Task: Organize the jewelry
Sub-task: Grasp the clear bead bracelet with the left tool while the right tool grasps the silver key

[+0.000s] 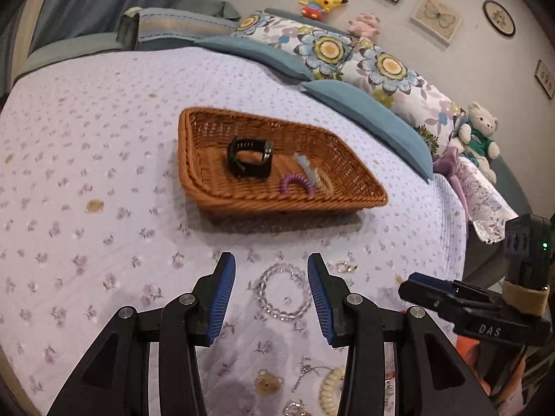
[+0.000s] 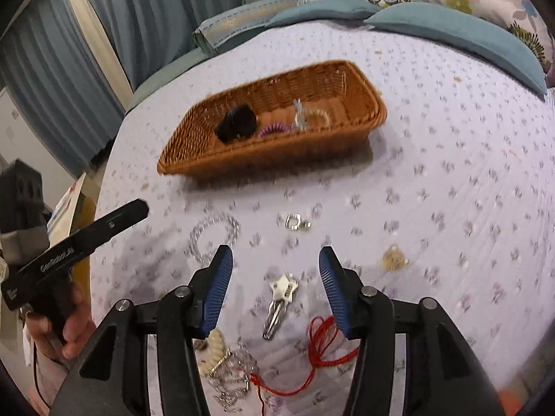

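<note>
Left wrist view: the flowered bedspread (image 1: pixel 104 173) carries a wicker basket (image 1: pixel 194 159) at twelve o'clock, holding a black watch (image 1: pixel 248 157), a purple coil hair tie (image 1: pixel 296 183) and a pale blue clip (image 1: pixel 307 170). The left gripper (image 1: pixel 271 291) is spread wide around a clear bead bracelet (image 1: pixel 282 293) without touching it. At six o'clock from the basket in the right wrist view, the right gripper (image 2: pixel 275 286) is spread either side of a silver star hair clip (image 2: pixel 279 303), a red cord (image 2: pixel 321 343) at five o'clock.
</note>
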